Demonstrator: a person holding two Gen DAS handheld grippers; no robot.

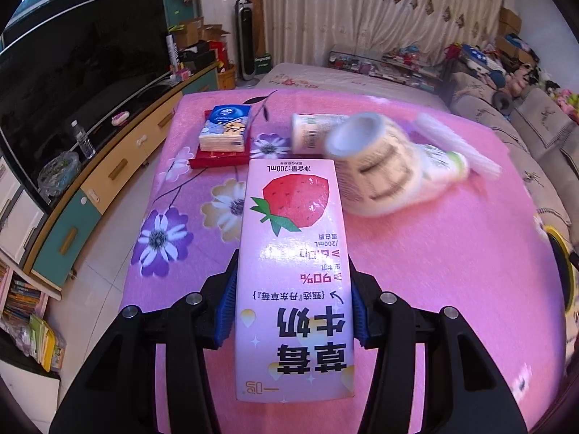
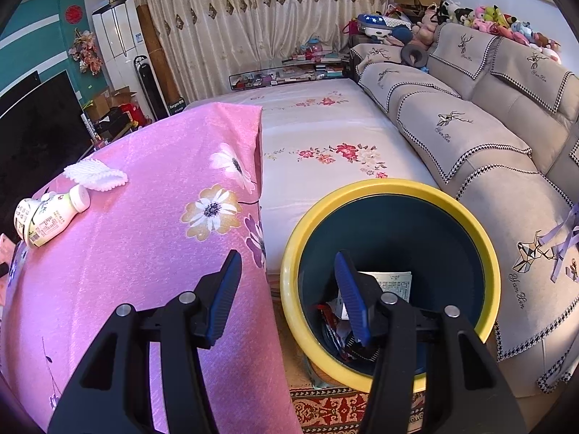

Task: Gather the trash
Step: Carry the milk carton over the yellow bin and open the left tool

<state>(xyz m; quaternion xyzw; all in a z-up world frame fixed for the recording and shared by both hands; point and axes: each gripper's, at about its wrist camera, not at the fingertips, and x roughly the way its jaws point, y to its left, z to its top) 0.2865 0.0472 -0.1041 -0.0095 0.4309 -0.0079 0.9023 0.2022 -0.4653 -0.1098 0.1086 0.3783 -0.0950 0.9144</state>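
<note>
Fingers of the left gripper (image 1: 291, 311) are clamping the pink strawberry milk carton (image 1: 294, 275), while the right gripper (image 2: 287, 296) is hanging wide open over the yellow-rimmed dark bin (image 2: 470, 224).

The strawberry milk carton (image 1: 295, 271) is showing glossy printed card, catching glare across its middle, and ribbed blue pads (image 1: 225, 311) are pressing its sides from matt black plastic arms with bright metal bolts. The pink tablecloth (image 2: 144, 224) is giving off a fine woven sheen. The bin (image 2: 481, 238) is looking like smooth plastic, yellow at the rim and dark inside. The bottle (image 2: 43, 220) is wearing a printed wrap, and the sofa cover (image 2: 470, 133) is looking like matt cloth.
</note>
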